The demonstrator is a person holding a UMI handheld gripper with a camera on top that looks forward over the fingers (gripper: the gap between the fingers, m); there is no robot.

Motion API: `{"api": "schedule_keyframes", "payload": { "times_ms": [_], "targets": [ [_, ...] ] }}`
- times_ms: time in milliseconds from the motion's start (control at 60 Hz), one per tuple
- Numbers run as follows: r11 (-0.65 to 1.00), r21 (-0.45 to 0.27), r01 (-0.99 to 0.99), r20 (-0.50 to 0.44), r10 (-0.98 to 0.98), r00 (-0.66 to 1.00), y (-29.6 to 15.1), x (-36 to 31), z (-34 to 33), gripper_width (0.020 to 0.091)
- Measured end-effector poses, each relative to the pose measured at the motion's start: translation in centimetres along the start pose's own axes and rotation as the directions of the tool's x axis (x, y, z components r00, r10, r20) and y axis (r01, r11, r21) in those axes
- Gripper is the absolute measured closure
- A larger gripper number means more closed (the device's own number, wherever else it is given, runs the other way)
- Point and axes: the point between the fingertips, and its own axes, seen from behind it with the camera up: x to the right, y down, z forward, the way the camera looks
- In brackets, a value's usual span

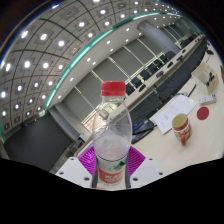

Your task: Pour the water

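The tool [112,168] appears clenched on a clear plastic bottle [112,140], whose lower body sits between the purple pads [90,160]; the contact itself is hard to make out, so the firmness of the hold is a guess. The bottle is lifted and tilted with the view, and its red cap [113,88] looks screwed on. That is the first hazard: with the cap on, tipping it pours nothing. The target seems to be the red-and-yellow cup [181,128] on the white bench [190,105], well apart from the bottle and beside some papers [172,112]. A thin-walled bottle can squash or slide in the pads when tipped, and a light cup may topple if the neck knocks it, wetting the papers.
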Motion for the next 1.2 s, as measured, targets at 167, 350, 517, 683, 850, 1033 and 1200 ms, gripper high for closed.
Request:
{"api": "schedule_keyframes", "payload": {
  "times_ms": [167,350,517,683,850,1033,1200],
  "targets": [
    [0.896,-0.016,-0.444,0.076,0.444,0.893,-4.0,2.3,6.8,0.0731],
    [0.577,-0.035,-0.816,0.102,0.814,0.572,-5.6,8.0,12.2,0.0733],
    [0.228,-0.064,-0.972,0.12,0.968,0.219,-5.3,11.6,14.1,0.0732],
    [0.167,-0.076,-0.983,0.111,0.981,0.158,-5.5,12.4,14.5,0.0732],
    [0.236,-0.113,-0.965,0.066,0.971,0.229,-5.3,11.3,14.5,0.0733],
    [0.606,-0.173,-0.776,0.02,0.79,0.612,-6.6,9.6,13.6,0.0733],
    [0.954,-0.11,-0.28,0.009,0.283,0.959,-12.7,10.3,11.4,0.073]
  ]
}}
